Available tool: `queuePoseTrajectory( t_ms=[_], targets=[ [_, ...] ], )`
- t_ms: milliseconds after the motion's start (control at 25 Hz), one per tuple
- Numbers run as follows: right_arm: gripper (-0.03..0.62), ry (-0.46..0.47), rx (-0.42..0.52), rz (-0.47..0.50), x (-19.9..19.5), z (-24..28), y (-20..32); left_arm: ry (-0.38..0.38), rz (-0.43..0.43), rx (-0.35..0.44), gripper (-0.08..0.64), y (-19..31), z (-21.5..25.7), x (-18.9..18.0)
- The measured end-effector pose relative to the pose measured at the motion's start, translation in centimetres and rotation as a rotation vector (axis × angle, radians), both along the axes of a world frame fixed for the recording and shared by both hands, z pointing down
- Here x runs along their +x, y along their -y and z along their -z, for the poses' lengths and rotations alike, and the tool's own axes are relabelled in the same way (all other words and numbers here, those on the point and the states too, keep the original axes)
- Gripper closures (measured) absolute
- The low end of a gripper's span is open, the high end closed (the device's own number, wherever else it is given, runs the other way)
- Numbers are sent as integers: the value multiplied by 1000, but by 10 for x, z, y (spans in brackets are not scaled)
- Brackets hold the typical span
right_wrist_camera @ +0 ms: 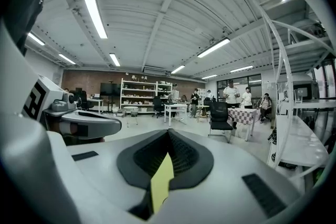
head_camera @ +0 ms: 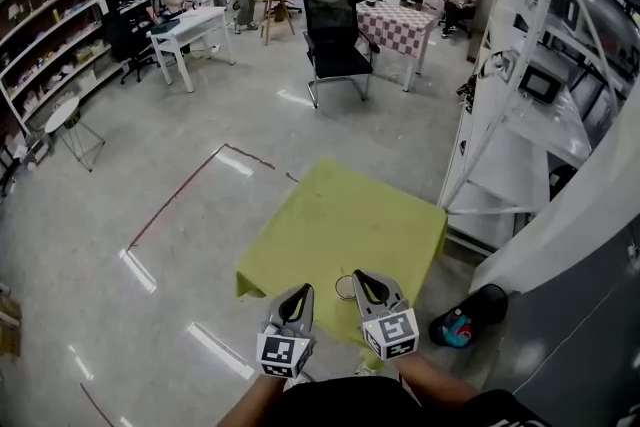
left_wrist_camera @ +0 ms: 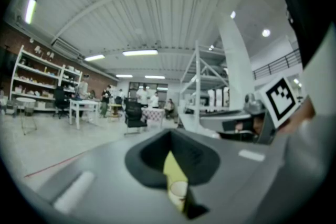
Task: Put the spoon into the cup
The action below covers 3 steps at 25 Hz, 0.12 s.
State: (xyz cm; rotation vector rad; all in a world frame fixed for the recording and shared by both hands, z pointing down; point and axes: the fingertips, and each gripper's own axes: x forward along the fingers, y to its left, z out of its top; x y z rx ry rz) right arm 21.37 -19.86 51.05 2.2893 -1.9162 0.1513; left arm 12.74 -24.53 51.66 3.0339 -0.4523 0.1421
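Note:
A yellow-green table stands in front of me. At its near edge a pale cup shows as a thin ring between my two grippers. My left gripper and right gripper hover side by side over that edge, both shut and holding nothing. In the left gripper view the jaws of the left gripper meet, and the cup shows through the gap behind them on a strip of table. The right gripper shows only a strip of the table. No spoon is visible in any view.
A white shelving rack stands close on the right of the table. A black thing with a colourful patch lies on the floor by the table's right corner. Further off are a black chair, a checkered table and several people.

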Motion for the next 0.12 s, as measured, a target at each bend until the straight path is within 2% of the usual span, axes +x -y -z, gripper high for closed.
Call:
queuePoseTrajectory(
  t_ms=[120],
  targets=[
    [586,2,-2,-4,-1,-2,-2,0,1,-1,554,-1,-1,-2]
  ],
)
